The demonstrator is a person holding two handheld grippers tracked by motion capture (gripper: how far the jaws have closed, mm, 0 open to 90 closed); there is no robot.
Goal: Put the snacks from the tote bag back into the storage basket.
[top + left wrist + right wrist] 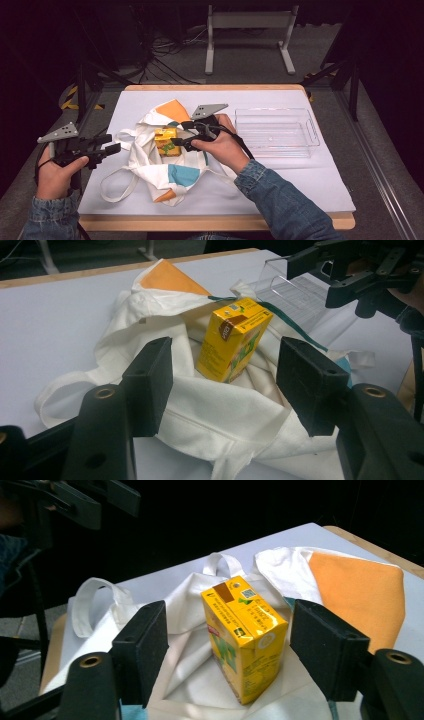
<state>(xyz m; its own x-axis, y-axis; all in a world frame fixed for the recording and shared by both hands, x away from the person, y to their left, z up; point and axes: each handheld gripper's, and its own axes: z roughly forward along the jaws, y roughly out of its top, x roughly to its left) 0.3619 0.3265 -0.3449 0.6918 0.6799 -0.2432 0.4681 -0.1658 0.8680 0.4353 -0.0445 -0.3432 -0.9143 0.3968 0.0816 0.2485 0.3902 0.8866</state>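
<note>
My right gripper [176, 135] has its jaws spread wide, flanking the small yellow cardboard juice carton [166, 140] without touching it. My left gripper [114, 142] is open too, off to the side. The carton stands upright on the rumpled white cloth tote bag [150, 167], near the clear plastic tray [276, 131].
</note>
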